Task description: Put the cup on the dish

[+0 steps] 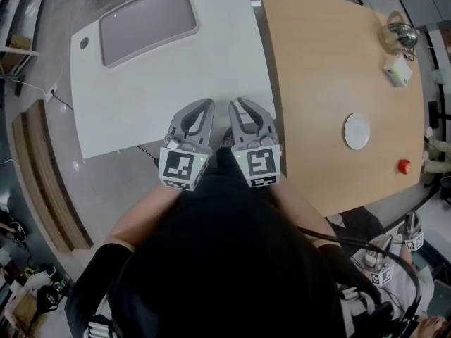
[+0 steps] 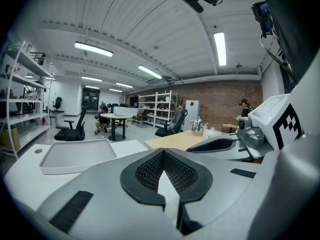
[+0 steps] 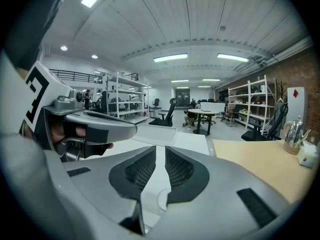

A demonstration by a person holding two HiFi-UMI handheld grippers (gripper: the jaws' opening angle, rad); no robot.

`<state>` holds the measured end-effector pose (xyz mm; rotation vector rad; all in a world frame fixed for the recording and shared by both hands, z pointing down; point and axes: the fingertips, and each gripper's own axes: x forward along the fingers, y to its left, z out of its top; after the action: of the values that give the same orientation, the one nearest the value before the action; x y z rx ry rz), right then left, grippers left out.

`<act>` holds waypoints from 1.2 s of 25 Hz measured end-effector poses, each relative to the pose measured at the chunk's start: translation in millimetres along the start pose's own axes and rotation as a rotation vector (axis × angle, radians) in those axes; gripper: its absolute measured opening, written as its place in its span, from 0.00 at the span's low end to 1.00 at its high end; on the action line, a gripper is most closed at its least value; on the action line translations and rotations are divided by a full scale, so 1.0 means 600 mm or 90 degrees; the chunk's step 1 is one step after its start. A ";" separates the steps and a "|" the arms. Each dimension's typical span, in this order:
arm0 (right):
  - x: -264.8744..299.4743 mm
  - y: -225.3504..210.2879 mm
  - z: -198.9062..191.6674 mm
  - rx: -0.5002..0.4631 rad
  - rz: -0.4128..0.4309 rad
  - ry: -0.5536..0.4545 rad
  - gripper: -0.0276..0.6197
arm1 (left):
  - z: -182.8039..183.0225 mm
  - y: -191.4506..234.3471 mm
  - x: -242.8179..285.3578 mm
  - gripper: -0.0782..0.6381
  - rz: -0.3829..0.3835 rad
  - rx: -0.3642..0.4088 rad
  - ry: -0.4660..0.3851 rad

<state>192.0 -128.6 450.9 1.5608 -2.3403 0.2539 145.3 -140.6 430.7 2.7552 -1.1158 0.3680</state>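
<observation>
The left gripper (image 1: pixel 205 105) and the right gripper (image 1: pixel 237 105) are held side by side, close to the person's body, with their tips over the near edge of the white counter (image 1: pixel 211 55), just beside the wooden counter (image 1: pixel 317 62). In the left gripper view the jaws are seen pressed together at their tips, and nothing is caught between them. In the right gripper view the jaws are likewise drawn together, only a thin slit being left between the ribbed pads, and nothing is held. The cup (image 1: pixel 397 71), white, is found on the wooden counter near its far right corner, just beside a metal kettle (image 1: pixel 399 35). The dish (image 1: pixel 357 131), a round white plate, is laid on the same counter, nearer the person and well apart from the cup. A small red object (image 1: pixel 404 165) is seen near that counter's front edge, close to the dish. A grey tray (image 1: pixel 148 20) is set at the far end of the white counter. Both grippers are well apart from the cup and the dish
</observation>
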 end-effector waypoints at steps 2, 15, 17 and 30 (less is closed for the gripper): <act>0.011 -0.008 -0.022 -0.005 0.010 0.018 0.07 | -0.013 0.002 0.011 0.12 0.011 -0.004 0.009; 0.093 -0.024 -0.189 -0.018 0.051 0.219 0.44 | -0.109 0.042 0.077 0.12 0.005 -0.047 0.062; 0.102 -0.030 -0.210 -0.032 0.047 0.241 0.44 | -0.125 0.045 0.085 0.12 0.002 -0.060 0.068; 0.138 -0.023 -0.242 -0.011 0.043 0.201 0.44 | -0.184 0.075 0.093 0.12 0.010 -0.105 0.086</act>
<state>198.8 -159.7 615.8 1.3251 -2.1433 0.4587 133.7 -185.2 554.2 2.5390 -1.0839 0.4368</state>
